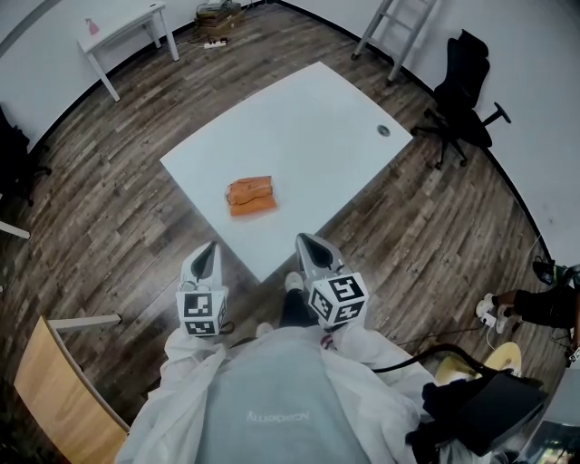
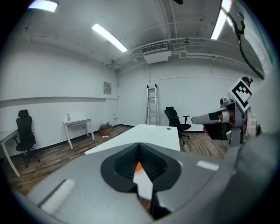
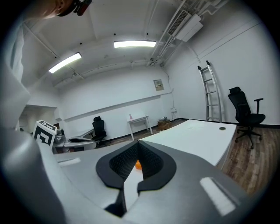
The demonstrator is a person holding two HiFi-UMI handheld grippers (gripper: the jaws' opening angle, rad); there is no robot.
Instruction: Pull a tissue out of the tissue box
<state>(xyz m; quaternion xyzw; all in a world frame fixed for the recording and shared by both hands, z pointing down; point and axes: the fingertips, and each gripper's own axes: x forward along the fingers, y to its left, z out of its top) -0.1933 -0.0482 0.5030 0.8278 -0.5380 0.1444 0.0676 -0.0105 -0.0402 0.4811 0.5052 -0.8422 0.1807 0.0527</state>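
My left gripper point(image 1: 207, 256) low in the frame's left-centre, jaws together and empty, my right gripper point(image 1: 311, 246) beside it right of centre, jaws likewise together, both pointing up-frame

We find the tissue box point(image 1: 251, 195) on the table point(image 1: 308, 118), ahead of our fingertips and between them. The left gripper point(image 1: 209, 251) and right gripper point(image 1: 306, 243) flank the table's near corner. Beyond the right fingers stand an office chair point(image 1: 464, 91) and a ladder point(image 1: 399, 27); far beyond the left fingers stands a side table point(image 1: 127, 32).

Closed left gripper point(image 2: 139, 147), white table point(image 2: 151, 132) beyond
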